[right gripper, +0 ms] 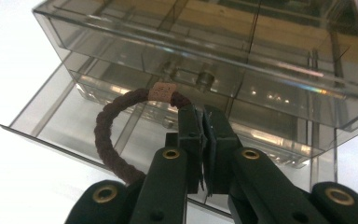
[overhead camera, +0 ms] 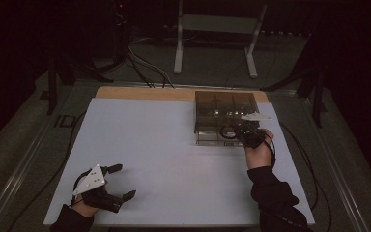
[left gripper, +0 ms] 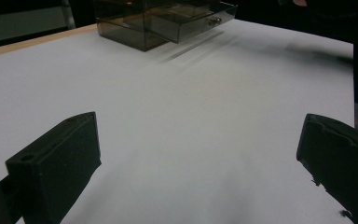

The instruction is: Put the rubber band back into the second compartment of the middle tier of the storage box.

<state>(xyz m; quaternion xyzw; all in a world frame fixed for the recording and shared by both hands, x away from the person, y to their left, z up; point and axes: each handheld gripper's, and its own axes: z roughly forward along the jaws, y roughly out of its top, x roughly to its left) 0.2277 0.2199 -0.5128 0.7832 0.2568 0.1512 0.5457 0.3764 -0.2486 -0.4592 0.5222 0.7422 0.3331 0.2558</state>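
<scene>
Across the middle of the room lies the white counter [overhead camera: 174, 164], its far edge showing a strip of bare wood. On its far right part stands a smoky clear plastic drawer box [overhead camera: 225, 108], divided inside into compartments. Its lower drawer [right gripper: 74, 126] is pulled out toward the near side, with a small round knob [right gripper: 206, 77] on the drawer front above it. I cannot make out anything lying in the compartments.

At the box's near right corner, the person's right hand [overhead camera: 258, 154] reaches forward from a dark sleeve, holding the right tongs [overhead camera: 236, 131] at the open drawer. In the right gripper view these tongs [right gripper: 204, 135] are pressed together on a dark braided hair tie [right gripper: 105, 140], which loops out to the left above the open drawer; a small tan band [right gripper: 162, 91] joins the loop near the pinch.

At the near left corner of the counter the left hand rests low, holding the left tongs [overhead camera: 124, 182] with the grey three-cornered plate [overhead camera: 91, 179] on top. Its jaws stand wide apart and hold nothing, pointing right and slightly far across bare counter. In the left gripper view the box [left gripper: 163, 21] sits well away at the far side.
</scene>
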